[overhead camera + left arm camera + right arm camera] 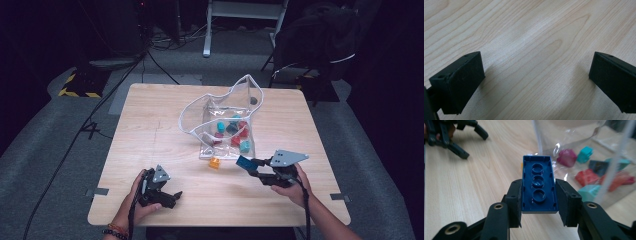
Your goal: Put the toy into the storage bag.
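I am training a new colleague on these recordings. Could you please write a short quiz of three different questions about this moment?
1. True or false: the left gripper holds a brick.
2. What does the right gripper hold? A) an orange brick B) a dark blue brick C) a pink brick
3. Where does the orange brick lie in relation to the clear plastic bag?

Key
1. False: its jaws stand open over the bare wooden table.
2. B: the dark blue brick sits between its jaws, hollow underside toward the camera.
3. Outside it, on the table just before its near edge.
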A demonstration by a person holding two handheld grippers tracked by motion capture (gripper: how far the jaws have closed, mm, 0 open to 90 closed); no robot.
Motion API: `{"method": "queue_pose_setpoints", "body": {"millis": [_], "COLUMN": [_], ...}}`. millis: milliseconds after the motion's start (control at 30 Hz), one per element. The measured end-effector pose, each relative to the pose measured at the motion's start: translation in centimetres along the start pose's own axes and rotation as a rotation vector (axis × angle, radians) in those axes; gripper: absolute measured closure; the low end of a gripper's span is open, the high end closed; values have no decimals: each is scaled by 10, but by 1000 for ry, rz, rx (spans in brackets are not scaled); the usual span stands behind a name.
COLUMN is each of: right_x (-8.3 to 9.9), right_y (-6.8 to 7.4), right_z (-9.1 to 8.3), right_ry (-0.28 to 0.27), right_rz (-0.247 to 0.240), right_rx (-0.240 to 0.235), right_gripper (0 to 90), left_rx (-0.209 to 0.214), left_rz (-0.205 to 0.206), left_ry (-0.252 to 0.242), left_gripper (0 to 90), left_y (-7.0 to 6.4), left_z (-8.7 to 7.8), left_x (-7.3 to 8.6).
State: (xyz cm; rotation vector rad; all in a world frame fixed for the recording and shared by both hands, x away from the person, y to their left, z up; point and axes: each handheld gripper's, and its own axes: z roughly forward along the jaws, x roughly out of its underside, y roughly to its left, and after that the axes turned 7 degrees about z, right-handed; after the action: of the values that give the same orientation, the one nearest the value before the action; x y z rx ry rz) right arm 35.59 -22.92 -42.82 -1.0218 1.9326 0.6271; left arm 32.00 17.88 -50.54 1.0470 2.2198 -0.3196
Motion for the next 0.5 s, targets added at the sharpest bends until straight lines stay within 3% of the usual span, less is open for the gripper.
{"method": "queue_pose_setpoints", "body": {"millis": [233,500], "right_x": [-22,-49], "right_y": [-6,-12], "right_z": [-32,-48], "right_ry": [-45,-84], "right_rz": [-5,-13], "right_rx": [49,81], "right_gripper": [594,595], "left_rx": [0,0], "left_rz": [0,0], "left_ry": [0,0], "left_gripper": [2,2], "left_y": [0,0], "left_z": [0,0], "left_x": [0,0]}}
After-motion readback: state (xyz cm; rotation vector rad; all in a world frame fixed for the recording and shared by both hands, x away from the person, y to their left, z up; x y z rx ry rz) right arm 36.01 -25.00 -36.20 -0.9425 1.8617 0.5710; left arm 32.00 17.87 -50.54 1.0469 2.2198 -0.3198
